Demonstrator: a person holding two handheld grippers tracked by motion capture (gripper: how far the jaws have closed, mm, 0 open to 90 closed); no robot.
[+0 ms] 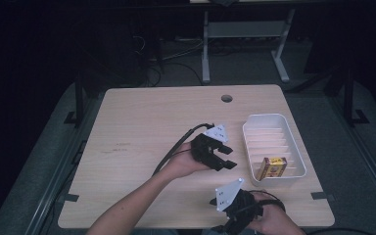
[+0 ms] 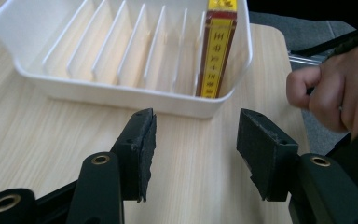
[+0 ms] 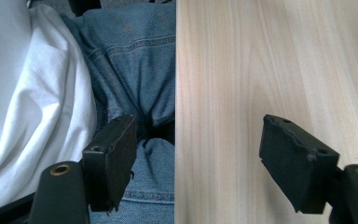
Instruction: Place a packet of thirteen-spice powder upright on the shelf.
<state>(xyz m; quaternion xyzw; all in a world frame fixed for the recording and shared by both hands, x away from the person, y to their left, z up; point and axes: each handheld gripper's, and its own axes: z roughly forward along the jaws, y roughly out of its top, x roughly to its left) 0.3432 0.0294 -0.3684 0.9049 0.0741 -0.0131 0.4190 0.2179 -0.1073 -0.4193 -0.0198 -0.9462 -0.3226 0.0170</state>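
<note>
Dim, vignetted high view with a dark surround; brighter, sharper gripper views, soft shadows.

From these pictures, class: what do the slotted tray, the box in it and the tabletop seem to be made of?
Tray: likely white plastic, smooth, faintly glossy, thin moulded dividers. Box: probably printed cardboard, yellow and red, sharp folded edges. Tabletop: pale wood grain, matt; possibly laminate.

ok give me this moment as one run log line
left gripper: open, empty, facing white tray | right gripper: open, empty, at near table edge | yellow box: upright in tray's end slot nearest the person
</note>
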